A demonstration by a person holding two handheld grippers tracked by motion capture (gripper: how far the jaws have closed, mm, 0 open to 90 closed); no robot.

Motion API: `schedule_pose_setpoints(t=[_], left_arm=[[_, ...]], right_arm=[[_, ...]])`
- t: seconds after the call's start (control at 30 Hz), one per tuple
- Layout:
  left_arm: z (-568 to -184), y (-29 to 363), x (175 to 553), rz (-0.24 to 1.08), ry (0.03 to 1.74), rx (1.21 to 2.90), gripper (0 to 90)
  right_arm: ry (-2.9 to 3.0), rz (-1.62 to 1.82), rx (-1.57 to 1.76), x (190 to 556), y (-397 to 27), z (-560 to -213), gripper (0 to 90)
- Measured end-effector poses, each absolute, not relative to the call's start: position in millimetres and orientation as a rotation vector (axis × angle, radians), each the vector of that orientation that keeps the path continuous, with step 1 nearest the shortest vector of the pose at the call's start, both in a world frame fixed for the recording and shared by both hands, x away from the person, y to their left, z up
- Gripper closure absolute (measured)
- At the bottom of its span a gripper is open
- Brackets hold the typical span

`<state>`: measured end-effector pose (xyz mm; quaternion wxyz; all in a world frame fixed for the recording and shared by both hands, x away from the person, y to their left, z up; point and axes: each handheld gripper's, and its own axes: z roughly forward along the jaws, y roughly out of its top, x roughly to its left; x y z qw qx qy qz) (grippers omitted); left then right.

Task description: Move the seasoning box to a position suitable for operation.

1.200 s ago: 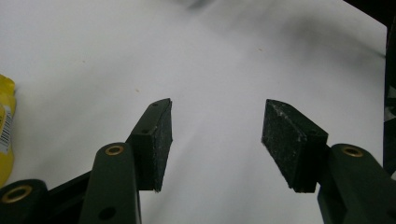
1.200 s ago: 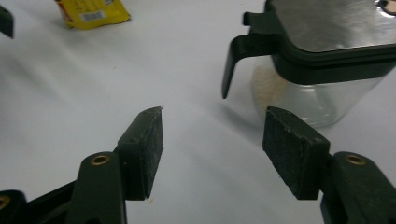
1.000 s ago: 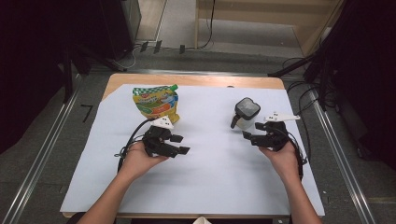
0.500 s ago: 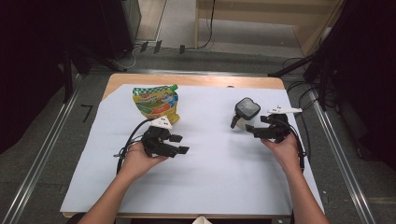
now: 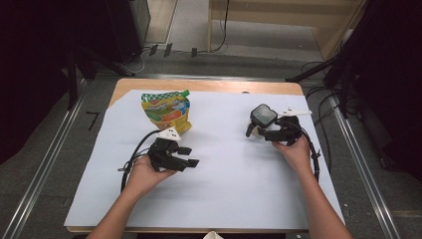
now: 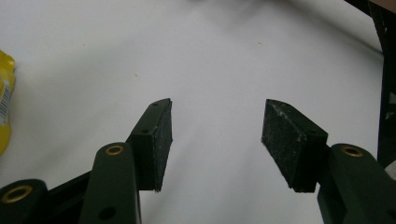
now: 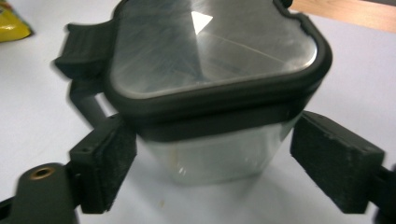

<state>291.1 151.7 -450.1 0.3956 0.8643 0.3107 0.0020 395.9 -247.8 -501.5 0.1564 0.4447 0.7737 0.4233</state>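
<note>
Left gripper (image 5: pixel 188 156) sits at centre-left of the high view, held in the person's left hand (image 5: pixel 144 174), its jaws wide apart with nothing between them; the left gripper view confirms this, showing bare white sheet (image 6: pixel 210 60) between the two black pads (image 6: pixel 159 140). Right gripper (image 5: pixel 260 130) lies at right of centre in the high view, in the right hand (image 5: pixel 296 152), reaching a small clear container (image 5: pixel 262 118) with a dark lid. From above the jaw spacing cannot be read, but the right gripper view shows the jaws open on either side of the container (image 7: pixel 219 93): the left pad (image 7: pixel 107 163) touches or nearly touches its clear wall, the right pad (image 7: pixel 336 158) stands just off it. That close view also shows a latch tab (image 7: pixel 86 44) at the lid's left edge. A yellow and green pouch (image 5: pixel 166 112) lies on the desk (image 5: pixel 219 85) above the left gripper; its edge shows at the left border of the left gripper view, with a barcode strip (image 6: pixel 3 100). Its printing is too small to read
</note>
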Motion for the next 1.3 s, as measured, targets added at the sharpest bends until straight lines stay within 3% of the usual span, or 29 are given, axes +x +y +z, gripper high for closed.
schedule_pose_setpoints(t=[0.6,1.3], left_arm=[[-452.9,161.4,280.9,0.018,0.827,2.183,43.8],[-453.5,160.0,286.4,0.003,0.819,2.182,43.3]], right_arm=[[2.124,1.264,1.236,413.1,-226.0,-521.5,12.0],[2.109,1.249,1.247,406.2,-231.2,-507.1,14.9]])
